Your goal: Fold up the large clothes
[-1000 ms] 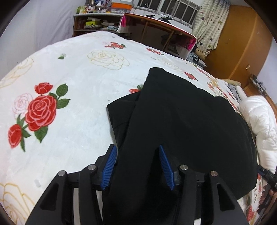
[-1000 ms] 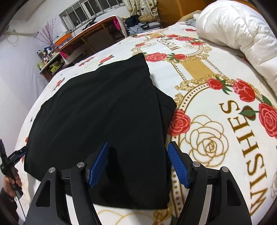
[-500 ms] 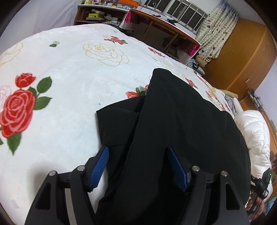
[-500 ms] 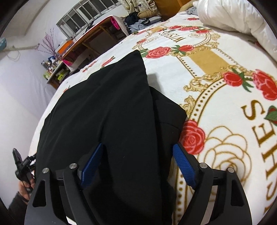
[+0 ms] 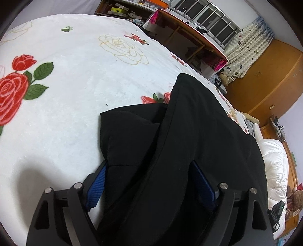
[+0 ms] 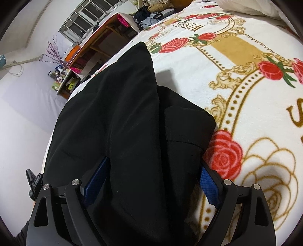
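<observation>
A large black garment (image 5: 198,132) lies folded lengthwise on a white rose-print blanket (image 5: 75,85), with a shorter flap sticking out to the side. My left gripper (image 5: 149,170) sits low over its near edge. Its jaws are opening, and the cloth lies between the blue pads (image 5: 96,181) without being pinched. In the right wrist view the same garment (image 6: 117,113) spreads over the blanket (image 6: 236,56). My right gripper (image 6: 153,166) straddles the garment's other near edge with its jaws opening, and its pads (image 6: 208,187) are clear of the cloth.
A wooden desk (image 5: 189,28) and a cluttered shelf (image 5: 121,9) stand beyond the bed's far edge under the windows. An orange wardrobe (image 5: 265,79) is at the right. A white duvet (image 5: 274,166) lies bunched beside the garment.
Both grippers have come down and closer to the garment, and their jaws have widened. The cloth now fills the gap between each pair of pads.
</observation>
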